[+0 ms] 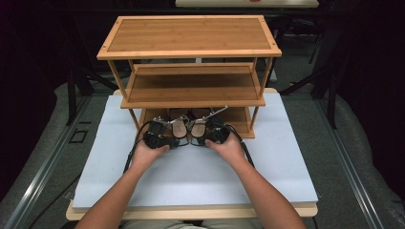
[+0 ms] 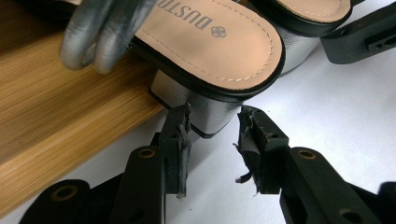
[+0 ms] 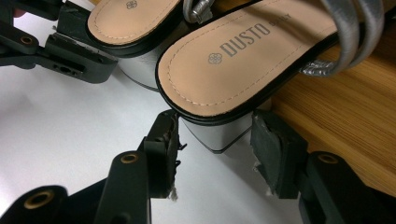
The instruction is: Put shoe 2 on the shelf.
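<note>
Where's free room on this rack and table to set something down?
Free: top shelf, middle shelf, and the white mat beside and behind the forearms. Crowded: front of the bottom shelf, where both sandals and both grippers bunch.

The 2 sandals (image 3: 233,60) have tan insoles, black edging, silver straps and heels; the shelf (image 1: 191,38) is honey-brown striped bamboo.

Sandal (image 2: 210,42) fronts beyond both claw views' top edges
</note>
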`<action>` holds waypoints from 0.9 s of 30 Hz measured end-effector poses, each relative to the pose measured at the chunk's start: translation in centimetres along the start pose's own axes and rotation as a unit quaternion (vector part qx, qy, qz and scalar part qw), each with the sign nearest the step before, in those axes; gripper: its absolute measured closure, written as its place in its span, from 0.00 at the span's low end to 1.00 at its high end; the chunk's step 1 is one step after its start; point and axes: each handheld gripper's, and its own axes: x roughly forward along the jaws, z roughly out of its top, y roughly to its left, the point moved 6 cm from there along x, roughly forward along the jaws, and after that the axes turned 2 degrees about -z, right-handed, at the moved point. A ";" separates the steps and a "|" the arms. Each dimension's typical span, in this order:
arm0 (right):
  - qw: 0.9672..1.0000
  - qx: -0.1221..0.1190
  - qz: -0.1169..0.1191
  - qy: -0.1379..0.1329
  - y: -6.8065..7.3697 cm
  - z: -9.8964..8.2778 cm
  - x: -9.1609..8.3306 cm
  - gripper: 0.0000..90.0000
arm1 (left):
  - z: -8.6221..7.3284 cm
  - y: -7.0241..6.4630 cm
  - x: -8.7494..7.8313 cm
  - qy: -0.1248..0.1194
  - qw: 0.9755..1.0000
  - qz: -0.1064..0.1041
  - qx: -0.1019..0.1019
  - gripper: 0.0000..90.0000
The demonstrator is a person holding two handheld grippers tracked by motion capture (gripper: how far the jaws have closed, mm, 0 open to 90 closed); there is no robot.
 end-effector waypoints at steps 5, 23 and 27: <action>1.000 0.001 -0.001 0.000 0.0 0.0 0.0 0.57 | -0.1 0.0 0.0 -0.001 1.000 0.003 0.001 0.70; 1.000 0.005 0.001 -0.022 0.3 -0.4 -1.2 0.55 | -0.4 0.3 -1.5 0.006 1.000 0.006 0.018 0.70; 1.000 -0.004 -0.004 -0.031 0.4 -0.5 -1.8 0.56 | -0.6 0.3 -2.2 0.005 1.000 0.007 0.019 0.70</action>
